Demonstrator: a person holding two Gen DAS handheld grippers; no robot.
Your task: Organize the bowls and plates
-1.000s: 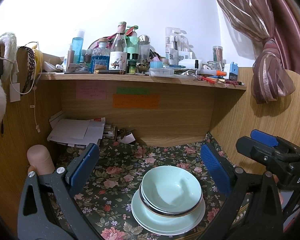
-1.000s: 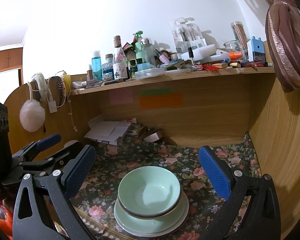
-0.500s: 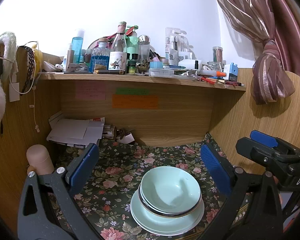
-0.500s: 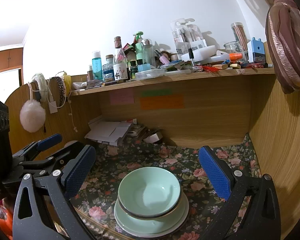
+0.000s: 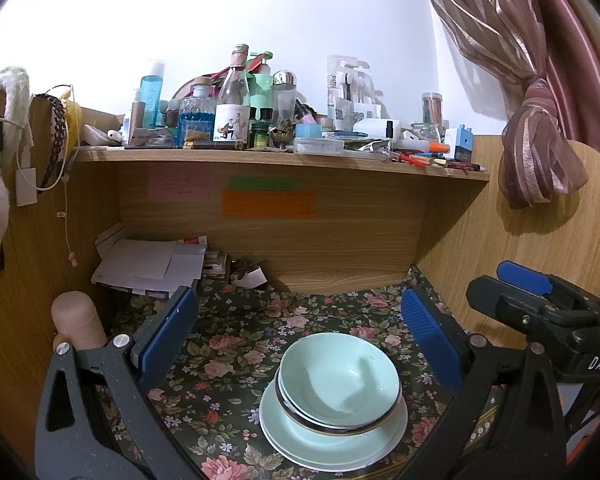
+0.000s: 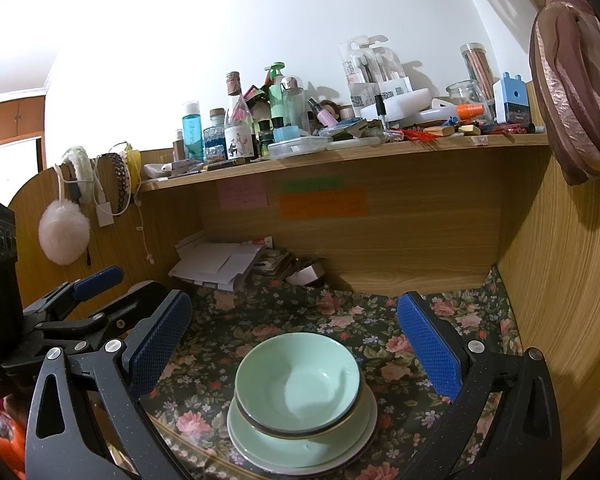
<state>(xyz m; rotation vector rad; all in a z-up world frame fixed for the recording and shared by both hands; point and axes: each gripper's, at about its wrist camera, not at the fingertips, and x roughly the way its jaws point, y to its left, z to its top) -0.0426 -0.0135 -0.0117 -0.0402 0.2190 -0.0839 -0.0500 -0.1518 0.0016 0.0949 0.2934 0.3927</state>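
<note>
A pale green bowl (image 5: 340,376) sits nested in a second, dark-rimmed bowl on a pale green plate (image 5: 324,446), all on the floral cloth (image 5: 236,344). The same bowl (image 6: 298,378) and plate (image 6: 300,450) show in the right wrist view. My left gripper (image 5: 298,336) hangs open above and behind the stack, holding nothing. My right gripper (image 6: 294,340) is also open and empty, framing the stack. Each gripper appears at the edge of the other's view, the right gripper (image 5: 540,304) to the right and the left gripper (image 6: 80,304) to the left.
Wooden desk walls close in on both sides and the back (image 5: 320,248). A crowded shelf (image 5: 284,156) of bottles runs overhead. Papers (image 5: 152,264) lie at the back left, a pink cylinder (image 5: 78,324) stands left, a curtain (image 5: 540,152) hangs right.
Both views have shifted very slightly; the stack sits a touch lower and closer in the frames. Both grippers stay open and the bowls have not moved.
</note>
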